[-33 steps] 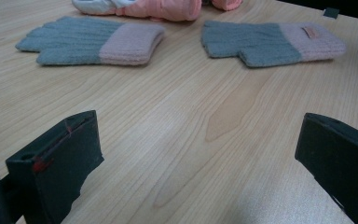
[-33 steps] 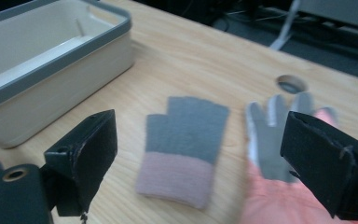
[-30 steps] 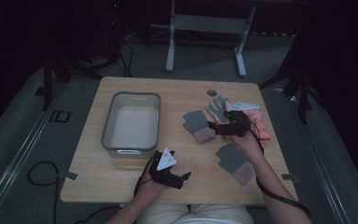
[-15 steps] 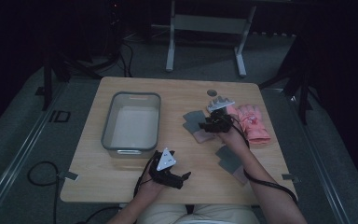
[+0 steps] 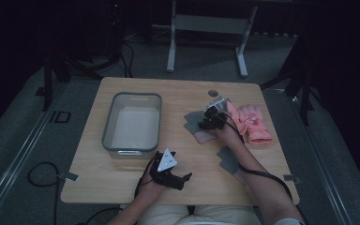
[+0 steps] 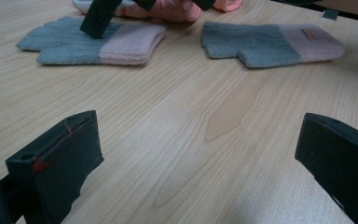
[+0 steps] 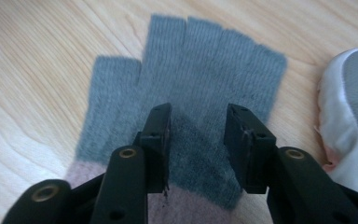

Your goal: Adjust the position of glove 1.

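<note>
Caught the jaws of the right gripper (image 7: 198, 112) just as they had been closing: part-way in, a gap left between them, tips set down astride the palm of the grey glove (image 7: 214, 60), with its fabric flat in that gap and not yet pinched. Found that glove right of the table's (image 5: 122, 173) middle, fingers pointing away from the jaws and pink cuff nearest them.

Judged the likeliest fault to be a thin pinch. Could have caught only the upper layer of knit, or slid off it, because the flat, soft fabric offered no ridge to bite. Could also have dragged the glove across the smooth wood instead of lifting it. Saw a lesser risk of snagging the padded pink-and-white glove (image 7: 349, 102) lying just beside.

Noted fuzzy ribbed knit, fingerless, with square-cut finger stubs; a matching second grey glove (image 5: 227, 159) lay near, closer to the person. Showed pale varnished wood grain underneath.

Kept the left gripper (image 5: 183, 182) low at the near edge, jaws spread wide over bare wood. Left the clear rectangular tray (image 5: 107, 126), round-cornered, well apart on the left.
</note>
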A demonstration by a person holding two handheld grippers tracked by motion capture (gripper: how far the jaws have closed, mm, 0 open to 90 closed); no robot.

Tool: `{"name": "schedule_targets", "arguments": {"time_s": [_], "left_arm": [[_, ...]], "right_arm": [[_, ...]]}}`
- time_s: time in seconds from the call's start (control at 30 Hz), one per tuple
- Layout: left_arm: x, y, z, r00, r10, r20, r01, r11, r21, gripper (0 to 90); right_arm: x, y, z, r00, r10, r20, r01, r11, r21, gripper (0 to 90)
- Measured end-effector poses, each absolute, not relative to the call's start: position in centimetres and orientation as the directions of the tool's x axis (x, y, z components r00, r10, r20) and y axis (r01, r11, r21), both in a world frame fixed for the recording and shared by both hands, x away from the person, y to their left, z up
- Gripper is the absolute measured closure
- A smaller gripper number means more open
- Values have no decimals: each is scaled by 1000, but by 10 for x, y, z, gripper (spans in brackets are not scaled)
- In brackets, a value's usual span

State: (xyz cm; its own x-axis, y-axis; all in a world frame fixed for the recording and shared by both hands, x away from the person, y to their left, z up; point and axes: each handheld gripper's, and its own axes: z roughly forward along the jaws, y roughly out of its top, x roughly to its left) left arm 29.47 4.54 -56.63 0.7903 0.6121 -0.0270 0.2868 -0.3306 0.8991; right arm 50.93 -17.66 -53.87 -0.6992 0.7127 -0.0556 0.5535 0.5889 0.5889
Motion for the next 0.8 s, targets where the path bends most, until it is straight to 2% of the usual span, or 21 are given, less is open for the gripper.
{"name": "schedule_targets", "arguments": {"time_s": [0.1,0.27,0.4,0.6,0.8], "left_arm": [[294,45,-566,790,613,-22,284,-334,899,0],[294,44,-566,793,609,-20,283,-339,897,0],[295,45,-566,792,609,-31,292,-334,896,0],[295,45,-566,790,611,-36,296,-330,896,0],[295,45,-566,791,611,-27,291,-337,895,0]], "right_arm": [[511,-175,-538,-713,698,-66,548,614,568,617],[513,-171,-537,-720,692,-51,558,621,550,742],[511,-168,-535,-676,736,-19,608,573,550,839],[495,-166,-518,-637,770,18,635,512,578,848],[450,-168,-484,-570,820,57,646,404,648,850]]}}
